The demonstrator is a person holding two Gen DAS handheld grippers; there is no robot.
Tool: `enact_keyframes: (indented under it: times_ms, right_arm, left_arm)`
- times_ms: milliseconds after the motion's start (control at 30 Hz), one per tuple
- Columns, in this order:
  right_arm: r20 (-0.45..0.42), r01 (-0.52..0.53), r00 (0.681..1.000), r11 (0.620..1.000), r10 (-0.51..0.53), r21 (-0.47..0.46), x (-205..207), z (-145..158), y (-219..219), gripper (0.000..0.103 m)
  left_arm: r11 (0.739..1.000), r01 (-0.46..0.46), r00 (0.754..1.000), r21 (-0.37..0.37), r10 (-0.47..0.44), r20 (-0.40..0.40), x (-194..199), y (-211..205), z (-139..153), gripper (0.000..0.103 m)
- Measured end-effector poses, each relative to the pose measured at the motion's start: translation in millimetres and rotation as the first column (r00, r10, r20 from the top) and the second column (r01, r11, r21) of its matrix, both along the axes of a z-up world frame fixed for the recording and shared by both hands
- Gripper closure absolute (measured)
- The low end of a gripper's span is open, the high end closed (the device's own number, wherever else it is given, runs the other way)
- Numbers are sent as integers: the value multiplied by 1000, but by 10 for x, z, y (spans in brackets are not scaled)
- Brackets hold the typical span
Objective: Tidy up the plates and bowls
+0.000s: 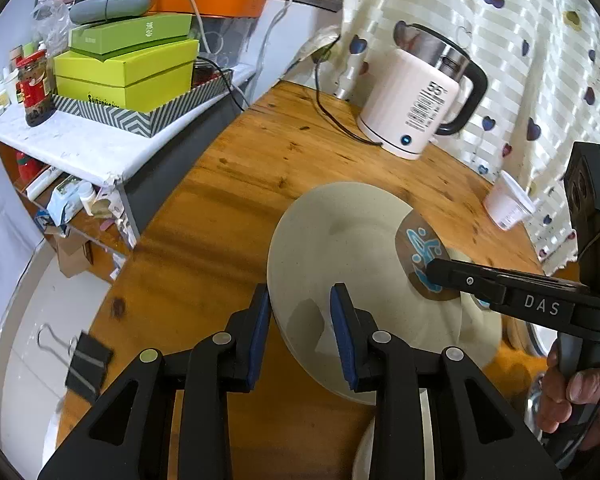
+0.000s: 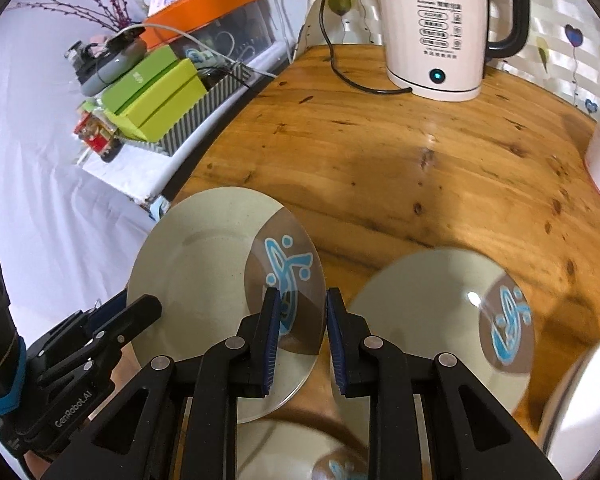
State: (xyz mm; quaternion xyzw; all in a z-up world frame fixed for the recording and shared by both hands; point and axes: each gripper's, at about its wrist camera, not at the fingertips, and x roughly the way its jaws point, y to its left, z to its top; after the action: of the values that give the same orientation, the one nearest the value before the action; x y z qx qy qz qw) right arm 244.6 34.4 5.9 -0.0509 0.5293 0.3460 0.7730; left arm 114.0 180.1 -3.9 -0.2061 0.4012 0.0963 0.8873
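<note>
- Left wrist view: the left gripper (image 1: 300, 308) grasps the near rim of a beige speckled plate (image 1: 340, 240), one blue pad under the rim and the other over it
- The plate is tilted and lifted clear of the round wooden table (image 1: 236, 168); its brown patch with a blue drawing sits on the far right side
- The right gripper (image 1: 434, 270) reaches in from the right and clenches the plate's rim at that brown patch; a person's hand (image 1: 572, 392) wraps its handle
- A white electric kettle (image 1: 412, 104) stands at the far side of the table, its black cord trailing left; a white plastic cup (image 1: 508, 204) sits near the right edge
- A black binder clip (image 1: 86, 364) is at the table's left edge; green boxes (image 1: 124, 72) are stacked on a side shelf
- Right wrist view: the right gripper (image 2: 302, 312) grips the right rim of the same plate (image 2: 196, 272), the edge passing between its blue pads
- The left gripper (image 2: 140, 308) holds the plate's left rim
- A second beige plate (image 2: 428, 320) with the same blue drawing lies on the wooden table (image 2: 380, 152) just right of the held one, blurred
- A third plate (image 2: 284, 452) with the same drawing shows partly below the fingers
- The kettle (image 2: 432, 28) stands upright at the far edge, a small blue light on its base
</note>
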Motion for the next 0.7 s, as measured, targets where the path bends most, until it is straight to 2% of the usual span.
enact_keyframes:
  times_ms: [367, 700]
  right_arm:
    - [-19, 35, 999, 999, -35, 1, -433, 17, -448, 81]
    - [-20, 67, 998, 998, -67, -15, -785, -31, -803, 80]
  left_arm:
    - [999, 51, 999, 12, -51, -13, -381, -407, 45, 71]
    - [996, 92, 995, 9, -92, -36, -624, -719, -31, 71]
